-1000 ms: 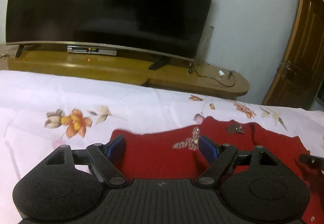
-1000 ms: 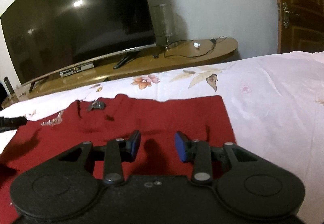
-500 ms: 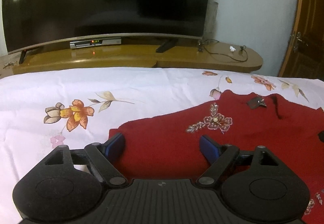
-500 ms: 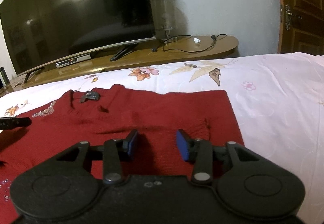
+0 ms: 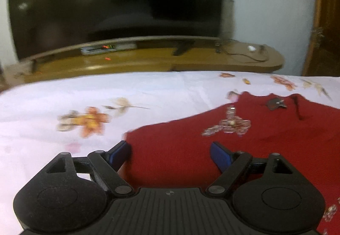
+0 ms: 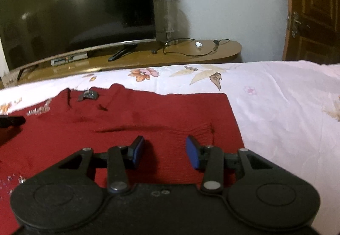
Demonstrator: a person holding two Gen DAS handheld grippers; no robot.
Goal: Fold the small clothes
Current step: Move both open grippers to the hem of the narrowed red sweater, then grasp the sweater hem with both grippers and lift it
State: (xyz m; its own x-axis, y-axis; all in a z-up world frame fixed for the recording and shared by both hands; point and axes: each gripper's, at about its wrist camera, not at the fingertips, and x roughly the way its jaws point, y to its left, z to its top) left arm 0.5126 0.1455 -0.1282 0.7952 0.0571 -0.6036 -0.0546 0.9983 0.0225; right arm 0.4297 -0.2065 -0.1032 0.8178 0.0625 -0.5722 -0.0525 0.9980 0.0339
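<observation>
Roughly, big to small: bed (image 5: 148,90) under a white floral sheet, TV (image 6: 80,7) on a wooden stand (image 6: 191,52) behind it, door (image 6: 314,7) at right. Red knit top (image 6: 148,120) spread flat on the bed, neckline toward the TV, beaded flower motif (image 5: 229,126) on the chest, small dark tag (image 6: 89,94) at the collar.

Left tongs (image 5: 170,153) spread wide, nothing pinched; left blue pad sits at the garment's left edge, right pad over the red knit. Right tongs (image 6: 165,153) part-open, pads apart, no cloth clamped, hovering near the ribbed right-hand portion of the top. Looks like setup for a first fold, not started.

Risks:
- left pad right on the edge: could close on sheet as well as knit, then drag the bedding along
- right side may catch only the top layer of the knit, so fold comes out skewed or bunched
- beadwork could snag on a pad if dragged across
- uneven lift between hands would twist the panel

Hard to read:
- left view motion-blurred, edge contact unclear
- near hem hidden under both tong bodies
- cannot tell if pads touch fabric or float above
- dark bar at left of right view cut off, likely the other tongs
</observation>
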